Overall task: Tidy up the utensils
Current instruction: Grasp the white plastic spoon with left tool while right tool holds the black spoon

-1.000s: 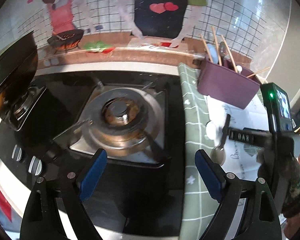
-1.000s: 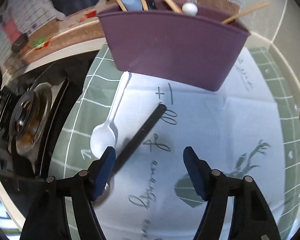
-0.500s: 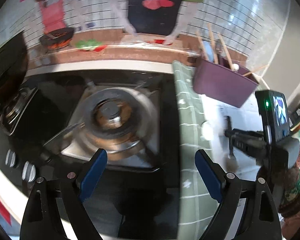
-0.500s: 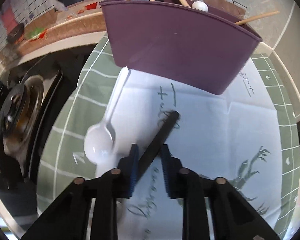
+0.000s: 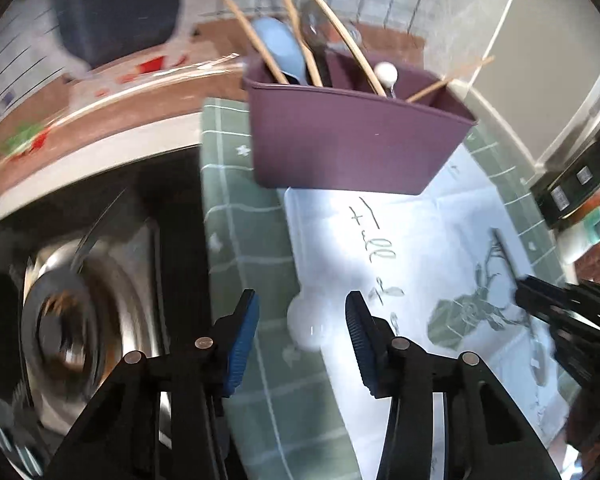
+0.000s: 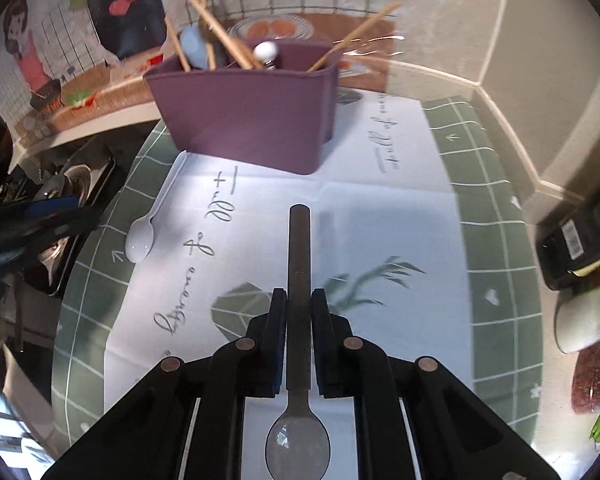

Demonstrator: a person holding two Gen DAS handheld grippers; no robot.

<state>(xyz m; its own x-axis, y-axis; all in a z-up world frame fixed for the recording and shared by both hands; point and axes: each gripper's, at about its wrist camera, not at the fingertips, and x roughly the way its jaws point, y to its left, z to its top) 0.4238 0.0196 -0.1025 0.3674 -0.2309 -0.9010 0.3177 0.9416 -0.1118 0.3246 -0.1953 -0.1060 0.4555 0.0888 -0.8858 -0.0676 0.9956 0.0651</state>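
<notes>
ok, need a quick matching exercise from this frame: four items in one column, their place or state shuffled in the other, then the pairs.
Items:
1. dark-handled spoon
2. white spoon
3. purple holder
4. left gripper

Place or state:
A. open, hovering over the white spoon's bowl
B. lying flat on the mat, bowl at the green border
C. clamped in the right gripper, handle pointing forward
D. standing at the back of the mat, chopsticks and spoons inside

Pairs: 1-C, 2-B, 3-D, 4-A
</notes>
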